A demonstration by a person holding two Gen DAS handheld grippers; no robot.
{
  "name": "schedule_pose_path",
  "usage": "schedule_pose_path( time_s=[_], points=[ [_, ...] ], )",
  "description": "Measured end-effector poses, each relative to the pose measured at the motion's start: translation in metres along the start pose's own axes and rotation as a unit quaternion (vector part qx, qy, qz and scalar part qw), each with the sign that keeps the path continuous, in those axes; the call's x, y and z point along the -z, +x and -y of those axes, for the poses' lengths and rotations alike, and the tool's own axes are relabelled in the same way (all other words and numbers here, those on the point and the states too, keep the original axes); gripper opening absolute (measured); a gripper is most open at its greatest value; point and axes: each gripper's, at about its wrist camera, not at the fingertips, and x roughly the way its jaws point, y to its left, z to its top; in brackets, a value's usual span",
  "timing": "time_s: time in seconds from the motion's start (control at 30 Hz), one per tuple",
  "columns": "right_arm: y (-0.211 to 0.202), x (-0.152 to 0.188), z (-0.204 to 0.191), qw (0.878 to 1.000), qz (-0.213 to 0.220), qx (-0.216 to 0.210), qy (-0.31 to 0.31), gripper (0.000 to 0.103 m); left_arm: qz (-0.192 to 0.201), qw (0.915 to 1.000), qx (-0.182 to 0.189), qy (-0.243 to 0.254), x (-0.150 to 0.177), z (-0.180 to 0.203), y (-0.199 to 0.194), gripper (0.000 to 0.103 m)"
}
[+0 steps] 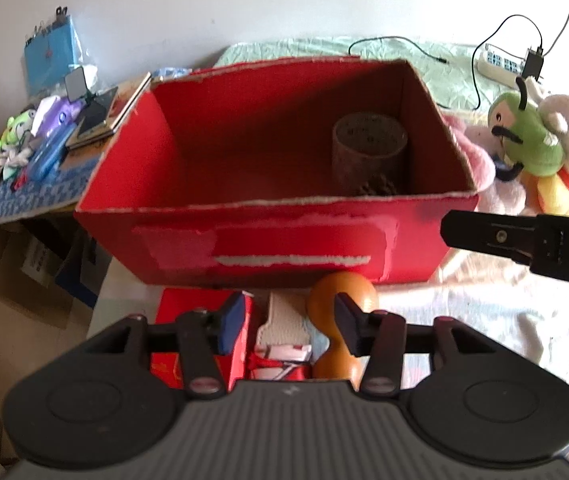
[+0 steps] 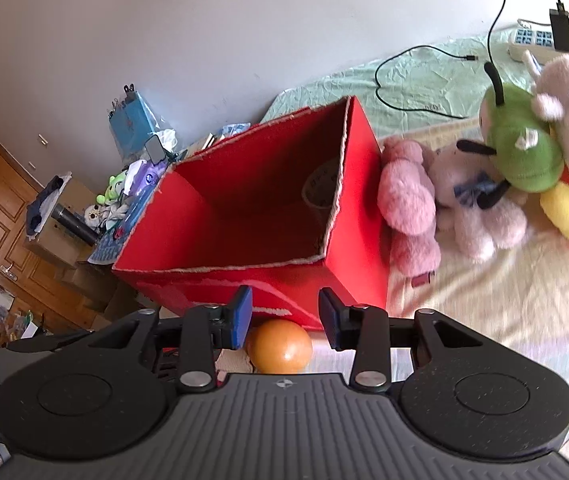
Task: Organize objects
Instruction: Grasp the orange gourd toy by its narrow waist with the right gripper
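Red cardboard is filling the middle of both views: a large open box [image 1: 268, 240] is sitting on the bed [image 2: 504, 320], its torn near rim showing pale edges. Inside it, at the far right corner, a dark cylindrical container [image 1: 369, 148] is standing upright; its markings are too blurred to read, and a small dark lump at its foot is half hidden behind the near wall. In the right wrist view only a sliver of that container is showing past the box's right wall.

Just near of the box, an orange gourd-shaped wooden object [image 1: 342, 300] is lying on the bed, its lower half cut off by the left tool [image 1: 287, 324]. To its left, a white and red item [image 1: 284, 332] and a small red box [image 1: 172, 320] are mostly covered by the tool's body. The left tool's jaws are standing apart, gripping nothing. The right tool [image 2: 285, 318] is likewise spread wide and empty, with the orange object lying below the gap between its pads.

Plush toys [image 2: 516, 160] are piling up to the right of the box, touching its wall. Far left, a cluttered counter [image 1: 32, 196] is holding small items that are hard to make out.
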Motion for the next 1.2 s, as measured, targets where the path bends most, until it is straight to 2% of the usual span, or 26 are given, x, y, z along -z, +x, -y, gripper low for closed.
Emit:
schedule_pose_path(
  time_s=[0.23,0.37,0.6,0.83,0.97,1.07,1.2],
  points=[
    [0.008,0.008,0.005,1.0,-0.016,0.002,0.016,0.041,-0.015,0.9998,0.008,0.011,0.008,0.0,0.01,0.051],
    [0.016,0.013,0.009,0.999,-0.028,0.005,0.026,0.041,-0.012,0.9994,0.026,0.02,0.015,-0.003,0.013,0.05],
    [0.035,0.026,0.015,0.997,-0.066,0.002,0.044,0.041,0.0,0.995,0.089,0.045,0.032,-0.013,0.016,0.045],
    [0.049,0.031,0.021,0.992,-0.096,-0.024,0.077,0.041,-0.007,0.9842,0.166,0.062,0.039,-0.012,0.024,0.039],
    [0.055,0.032,0.021,0.989,-0.112,-0.044,0.083,0.042,-0.018,0.9786,0.194,0.066,0.039,-0.012,0.033,0.036],
    [0.06,0.035,0.019,0.988,-0.124,-0.042,0.077,0.044,-0.024,0.9761,0.201,0.078,0.039,-0.008,0.041,0.036],
    [0.067,0.038,0.017,0.987,-0.137,-0.043,0.076,0.048,-0.028,0.9765,0.193,0.091,0.038,-0.003,0.052,0.035]
  ],
)
